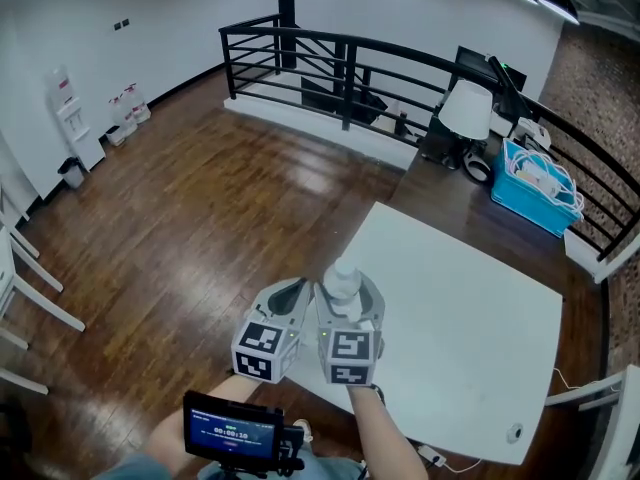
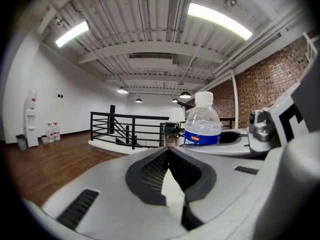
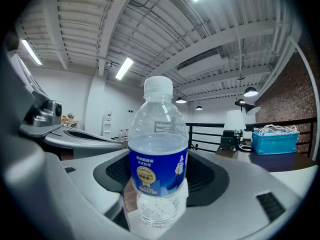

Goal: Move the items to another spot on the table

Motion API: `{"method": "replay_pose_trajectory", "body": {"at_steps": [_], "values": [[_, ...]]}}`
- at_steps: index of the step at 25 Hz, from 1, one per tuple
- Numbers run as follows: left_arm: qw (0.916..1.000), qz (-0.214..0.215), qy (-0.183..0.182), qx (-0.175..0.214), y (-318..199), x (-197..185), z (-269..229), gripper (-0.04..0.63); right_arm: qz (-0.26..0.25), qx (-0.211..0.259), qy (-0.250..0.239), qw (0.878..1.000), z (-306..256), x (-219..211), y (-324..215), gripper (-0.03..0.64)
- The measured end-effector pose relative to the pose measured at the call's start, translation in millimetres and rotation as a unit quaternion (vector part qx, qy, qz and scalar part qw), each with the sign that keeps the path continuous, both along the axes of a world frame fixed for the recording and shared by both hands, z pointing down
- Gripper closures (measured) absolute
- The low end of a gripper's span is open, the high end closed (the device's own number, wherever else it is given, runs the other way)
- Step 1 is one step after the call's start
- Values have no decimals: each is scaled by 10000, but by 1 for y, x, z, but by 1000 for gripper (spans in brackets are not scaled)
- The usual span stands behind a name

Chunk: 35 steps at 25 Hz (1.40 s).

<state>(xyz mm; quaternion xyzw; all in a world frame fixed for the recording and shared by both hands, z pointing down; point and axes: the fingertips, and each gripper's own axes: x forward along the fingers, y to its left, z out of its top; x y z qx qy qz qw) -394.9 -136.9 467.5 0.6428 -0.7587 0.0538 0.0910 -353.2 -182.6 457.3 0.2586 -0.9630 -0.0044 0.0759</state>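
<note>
My right gripper (image 3: 157,181) was clamped on 1 upright water bottle (image 3: 158,154), my left gripper (image 2: 168,154) closed empty, and I judged release near the edge of the white table (image 1: 470,313) could topple it.

bottle (image 3: 158,149) in right hand-held gripper (image 1: 347,296) | left hand-held gripper (image 1: 290,306) just left | table (image 1: 470,318) edge below

White rectangular table top (image 1: 470,308): bare ahead and to the right, open passage. Beyond far edge: dark wooden desk (image 1: 450,198) carrying turquoise plastic basket (image 1: 535,183) and white-shaded lamp (image 1: 466,110). Left gripper (image 1: 298,290) close beside right gripper (image 1: 345,293), which clamps clear plastic water bottle (image 3: 158,154); scarcely any gap between them.
</note>
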Motion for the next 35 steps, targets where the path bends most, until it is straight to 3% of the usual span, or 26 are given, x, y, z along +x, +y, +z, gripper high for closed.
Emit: {"method": "replay_pose_trajectory", "body": {"at_steps": [14, 22, 35], "values": [[9995, 42, 137, -287, 4, -12, 35, 583, 41, -256, 227, 9994, 69, -14, -2, 322], [9993, 46, 156, -340, 6, -16, 43, 583, 91, 13, 24, 10000, 68, -15, 1, 302], [9993, 89, 96, -346, 7, -8, 38, 583, 117, -133, 36, 9998, 73, -9, -3, 278]]}}
